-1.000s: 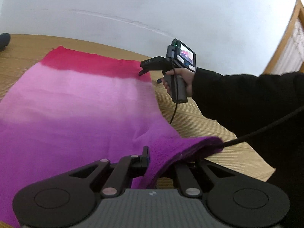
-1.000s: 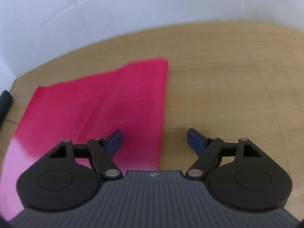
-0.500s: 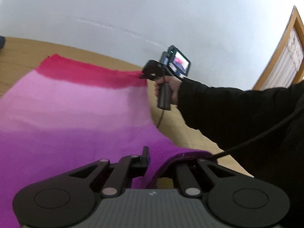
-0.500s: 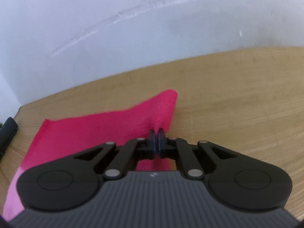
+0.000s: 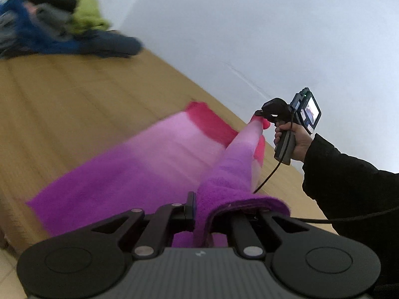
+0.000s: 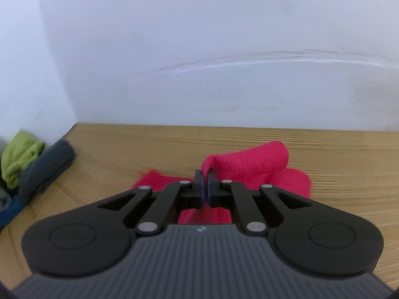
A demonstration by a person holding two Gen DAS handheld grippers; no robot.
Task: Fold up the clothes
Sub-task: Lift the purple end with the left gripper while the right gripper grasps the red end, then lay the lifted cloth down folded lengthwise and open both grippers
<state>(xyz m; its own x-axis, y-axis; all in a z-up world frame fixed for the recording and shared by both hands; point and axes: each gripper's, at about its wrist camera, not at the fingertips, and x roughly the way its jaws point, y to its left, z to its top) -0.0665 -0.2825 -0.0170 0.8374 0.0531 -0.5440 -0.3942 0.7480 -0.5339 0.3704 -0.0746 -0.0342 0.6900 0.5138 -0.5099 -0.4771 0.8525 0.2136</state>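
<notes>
Pink-to-purple cloth (image 5: pixel 149 164) lies lengthwise on the wooden worktop (image 5: pixel 74 104), its right long edge lifted and stretched between the two grippers. Left gripper (image 5: pixel 199 211) clamped shut on the near purple corner; right gripper (image 6: pixel 205 186) clamped on the far red corner, held by a hand (image 5: pixel 296 139). The flat part lies left of both grips, so the fold likely goes leftward; a heap of other clothes (image 5: pixel 57 27) sits well apart.
</notes>
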